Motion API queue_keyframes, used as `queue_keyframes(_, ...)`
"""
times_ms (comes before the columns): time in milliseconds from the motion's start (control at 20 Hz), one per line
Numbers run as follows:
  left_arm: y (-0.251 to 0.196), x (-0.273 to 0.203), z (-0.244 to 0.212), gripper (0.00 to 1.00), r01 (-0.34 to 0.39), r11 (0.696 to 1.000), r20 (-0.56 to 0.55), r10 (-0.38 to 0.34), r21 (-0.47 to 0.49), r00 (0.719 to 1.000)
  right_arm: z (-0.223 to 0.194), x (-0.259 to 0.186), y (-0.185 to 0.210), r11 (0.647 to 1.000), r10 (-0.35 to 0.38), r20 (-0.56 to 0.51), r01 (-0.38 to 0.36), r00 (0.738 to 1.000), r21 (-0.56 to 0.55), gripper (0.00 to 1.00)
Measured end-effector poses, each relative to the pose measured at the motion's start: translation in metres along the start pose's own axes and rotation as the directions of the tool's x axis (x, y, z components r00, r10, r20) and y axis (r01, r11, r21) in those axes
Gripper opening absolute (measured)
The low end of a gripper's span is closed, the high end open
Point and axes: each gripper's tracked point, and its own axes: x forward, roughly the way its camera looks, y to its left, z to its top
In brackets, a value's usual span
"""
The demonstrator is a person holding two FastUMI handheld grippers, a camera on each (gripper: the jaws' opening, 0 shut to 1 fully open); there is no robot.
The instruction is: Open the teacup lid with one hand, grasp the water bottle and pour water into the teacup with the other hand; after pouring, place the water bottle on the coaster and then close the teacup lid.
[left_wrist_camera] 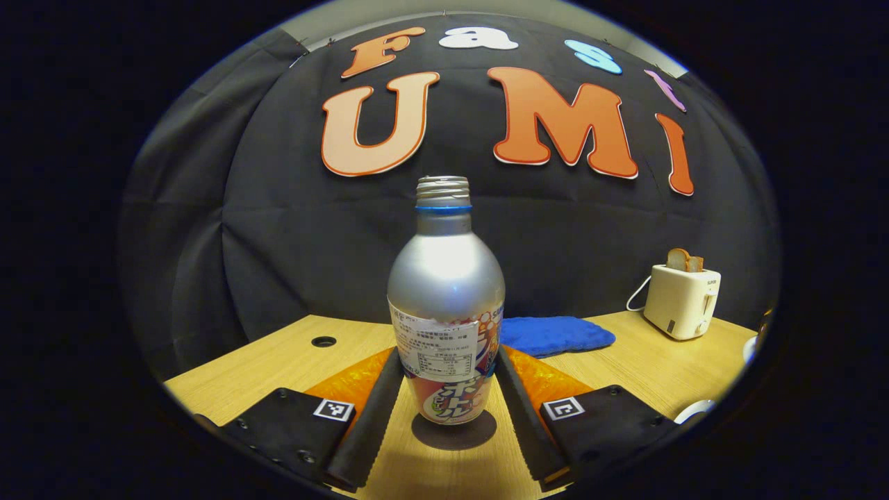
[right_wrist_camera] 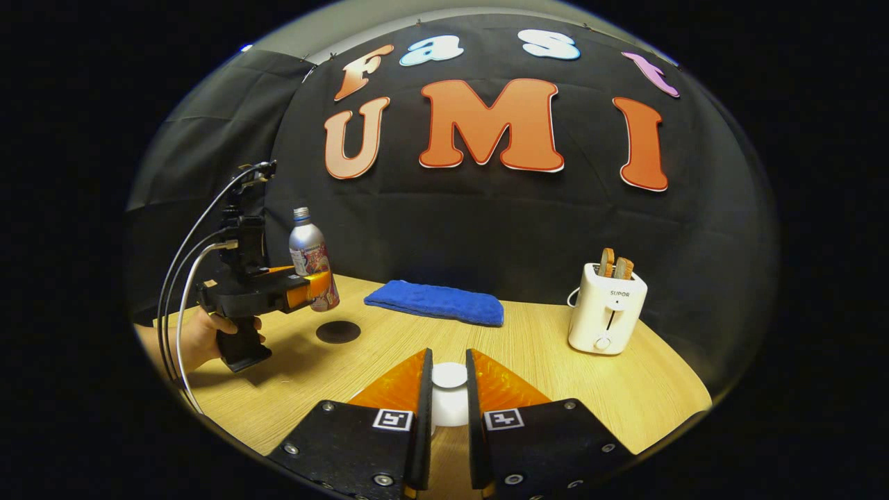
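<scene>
Table (right_wrist_camera: pixel 555 389): a light wooden top that carries everything here, in front of the black cloth wall.
Towel (right_wrist_camera: pixel 436 301): blue, folded, lying flat near the back of the table, between the bottle and the toaster.
Toaster (right_wrist_camera: pixel 605 318): white, upright at the right side, with slices of bread (right_wrist_camera: pixel 615 266) standing in its slots.
Left gripper (left_wrist_camera: pixel 444 389): clenched on the bottle, both fingers pressing on its lower sides; in the right gripper view a hand (right_wrist_camera: pixel 201 337) holds it from below.
Bottle (left_wrist_camera: pixel 446 312): silver metal with a printed label, upright, its threaded neck uncapped, raised above the table between the left fingers.
Right gripper (right_wrist_camera: pixel 449 389): low over the near table, its fingers close on either side of the lid; I cannot tell whether they press on it.
Coaster (right_wrist_camera: pixel 338 332): a dark round disc flat on the table, directly under the raised bottle and apart from it.
Lid (right_wrist_camera: pixel 449 375): white and round, between the right fingers, above a white body that is mostly hidden.
</scene>
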Motion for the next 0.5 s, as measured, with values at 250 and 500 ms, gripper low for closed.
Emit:
queue_keyframes(250,-0.006,0.009,-0.020,0.84,0.022,0.999,-0.051,-0.024,-0.032,0.998,-0.004,-0.002,-0.003,1.000,-0.009,-0.010,0.010,1.000,0.016,0.23)
queue_keyframes(500,-0.006,0.015,-0.043,0.81,0.021,0.999,-0.118,-0.026,-0.039,0.993,-0.008,0.000,0.001,1.000,0.001,-0.016,0.000,1.000,0.028,0.23)
